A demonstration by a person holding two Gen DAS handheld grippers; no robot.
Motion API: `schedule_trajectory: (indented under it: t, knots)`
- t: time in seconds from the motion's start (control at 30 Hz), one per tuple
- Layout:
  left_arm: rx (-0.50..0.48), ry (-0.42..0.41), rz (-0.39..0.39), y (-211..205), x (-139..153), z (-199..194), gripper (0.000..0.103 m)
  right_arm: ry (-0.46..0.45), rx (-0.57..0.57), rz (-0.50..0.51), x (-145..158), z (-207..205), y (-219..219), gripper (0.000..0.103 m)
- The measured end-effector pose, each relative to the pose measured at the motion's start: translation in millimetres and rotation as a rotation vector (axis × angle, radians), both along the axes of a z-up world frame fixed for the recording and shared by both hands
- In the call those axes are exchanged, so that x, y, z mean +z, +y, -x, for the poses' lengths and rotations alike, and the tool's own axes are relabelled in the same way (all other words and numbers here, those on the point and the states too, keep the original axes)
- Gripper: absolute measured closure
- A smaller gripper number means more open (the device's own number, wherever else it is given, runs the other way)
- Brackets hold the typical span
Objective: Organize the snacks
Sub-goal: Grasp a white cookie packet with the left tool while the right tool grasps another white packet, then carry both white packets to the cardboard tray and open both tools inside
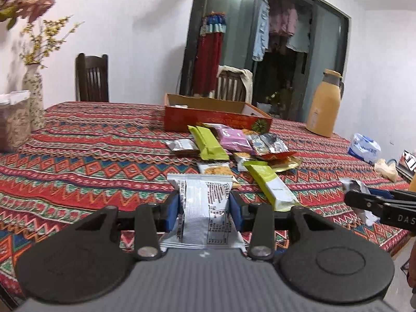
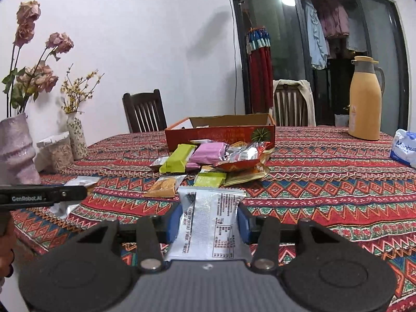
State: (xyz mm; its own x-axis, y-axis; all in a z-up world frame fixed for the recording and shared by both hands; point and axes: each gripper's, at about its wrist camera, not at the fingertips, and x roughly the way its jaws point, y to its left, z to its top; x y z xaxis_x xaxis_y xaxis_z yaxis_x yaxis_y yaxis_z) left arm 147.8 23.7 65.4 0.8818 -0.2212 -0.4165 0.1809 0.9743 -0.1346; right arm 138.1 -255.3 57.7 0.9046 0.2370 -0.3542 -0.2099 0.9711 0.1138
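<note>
Standing at the far middle of the table [image 2: 325, 182], the red cardboard box [image 2: 221, 134] is the landmark for everything else here: it lies open-topped with its long side turned broadside to both cameras, dead ahead and beyond both claws. Just in front of the box, on the near side, the loose pile of snacks [image 2: 215, 156] sprawls on the patterned cloth, green bars, a pink pack and foil bags overlapping. Nearer again than the pile, the left claw [image 1: 204, 209] pinches a white snack packet [image 1: 205, 208] across its width, blue pads pressed on both edges, the packet's long axis running away toward the box. The right claw [image 2: 209, 223] pinches a second white packet [image 2: 210, 223] the same way, lengthwise toward the box. In the right wrist view the box sits almost straight in line with the claw; in the left wrist view it lies slightly to the right. Neither claw looks clearly nearer, so I judge both packets need only a forward carry over the pile and the box's near wall.
</note>
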Motion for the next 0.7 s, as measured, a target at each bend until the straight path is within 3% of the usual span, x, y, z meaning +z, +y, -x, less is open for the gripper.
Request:
schedule_trajectory:
  t: [0.27, 0.7]
  knots:
    - [0.017, -0.024, 0.003, 12, 7, 1, 0.062, 0.000, -0.012, 0.005, 3, 5, -4, 0.059]
    - [-0.019, -0.026, 0.003, 6, 15, -33, 0.062, -0.029, -0.029, 0.033, 18, -25, -2, 0.058]
